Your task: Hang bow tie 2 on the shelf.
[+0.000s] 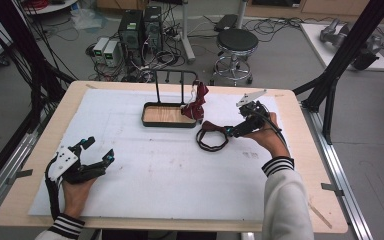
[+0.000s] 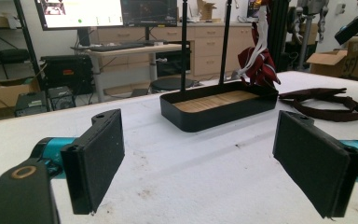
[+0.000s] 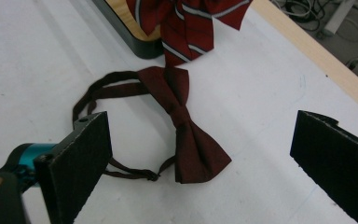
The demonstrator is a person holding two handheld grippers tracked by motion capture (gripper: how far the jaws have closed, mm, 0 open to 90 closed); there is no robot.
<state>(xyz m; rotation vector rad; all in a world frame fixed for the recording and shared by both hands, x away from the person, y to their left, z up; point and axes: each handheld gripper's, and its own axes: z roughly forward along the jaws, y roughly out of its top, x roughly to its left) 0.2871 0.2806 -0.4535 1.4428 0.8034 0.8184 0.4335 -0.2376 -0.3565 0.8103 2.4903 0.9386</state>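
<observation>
Dark-red bow tie (image 3: 186, 126) lying flat on the desk (image 1: 170, 175) just beside the black tray (image 1: 169, 115); right tongs (image 1: 236, 131) spread wide, poised over it, empty; left tongs (image 1: 97, 150) spread, idle, well apart; striped tie (image 3: 186, 23) hanging at the tray's corner; likely step: approach before pickup; next move calls for lowering and closing on the bow's knot; open room toward the near desk edge.

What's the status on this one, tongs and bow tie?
Left tongs open, idle near table edge. Right tongs open, over the dark red bow tie, not gripping. Bow tie flat on table beside tray; striped tie hangs on rack. Nothing in the way.

Wooden table (image 1: 300, 165), white sheet (image 1: 155, 170), black tray (image 1: 167, 121), bow tie (image 3: 186, 135)
</observation>
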